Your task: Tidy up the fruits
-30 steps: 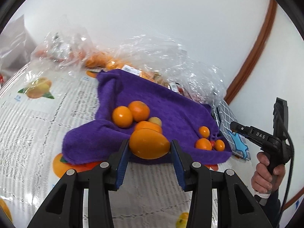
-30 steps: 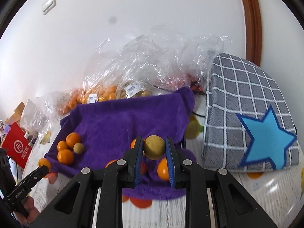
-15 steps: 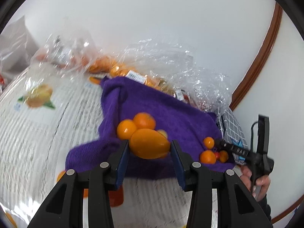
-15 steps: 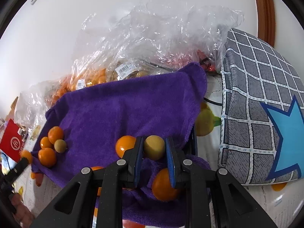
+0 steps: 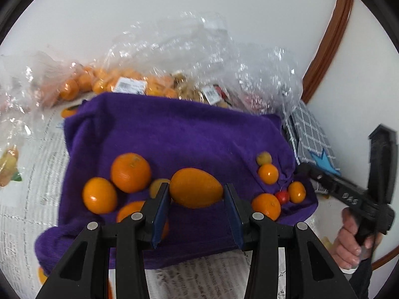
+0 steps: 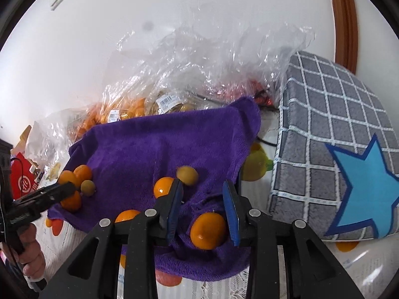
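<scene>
A purple towel (image 5: 189, 134) lies on the table and holds two groups of fruit. My left gripper (image 5: 197, 195) is shut on an oval orange fruit (image 5: 196, 187), above the towel next to the left group of oranges (image 5: 130, 172). My right gripper (image 6: 202, 196) is open and empty above the towel (image 6: 159, 149). A small yellow-green fruit (image 6: 187, 175) lies on the towel just beyond its left finger, beside an orange (image 6: 163, 187). Another orange (image 6: 209, 227) lies between the fingers, lower down. The right group also shows in the left wrist view (image 5: 268, 173).
Clear plastic bags of fruit (image 5: 174, 74) are heaped behind the towel against the white wall. A grey checked cushion with a blue star (image 6: 344, 154) lies to the right. A red box (image 6: 23, 183) sits at the far left. The tablecloth (image 5: 27, 199) has a fruit print.
My right gripper has opened and let go of the small yellow-green fruit, which now lies on the towel. My left gripper has moved in over the towel with the oval fruit.
</scene>
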Demonstrator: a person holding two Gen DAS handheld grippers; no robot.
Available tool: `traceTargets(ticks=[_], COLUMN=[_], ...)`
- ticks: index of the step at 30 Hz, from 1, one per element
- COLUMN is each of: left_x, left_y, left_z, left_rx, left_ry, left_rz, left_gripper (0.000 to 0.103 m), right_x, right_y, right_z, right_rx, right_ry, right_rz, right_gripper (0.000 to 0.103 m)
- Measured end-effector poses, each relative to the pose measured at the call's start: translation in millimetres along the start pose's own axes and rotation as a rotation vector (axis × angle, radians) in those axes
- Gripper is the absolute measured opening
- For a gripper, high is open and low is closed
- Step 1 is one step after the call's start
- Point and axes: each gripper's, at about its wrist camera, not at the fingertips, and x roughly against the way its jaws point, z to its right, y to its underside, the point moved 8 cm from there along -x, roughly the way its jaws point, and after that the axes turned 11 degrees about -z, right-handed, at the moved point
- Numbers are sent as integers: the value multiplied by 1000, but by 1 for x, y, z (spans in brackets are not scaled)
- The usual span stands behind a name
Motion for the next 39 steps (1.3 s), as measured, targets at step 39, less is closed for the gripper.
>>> traceTargets(ticks=[39], left_x=[33], left_y=[34], left_z=[33], left_rx=[-70], left_ry=[-176], left_rz=[-17], left_gripper=[49], right_x=[71], right_y=[49], right_z=[-19], right_rx=[8], right_ry=[158], right_rz=[20], right_gripper=[39])
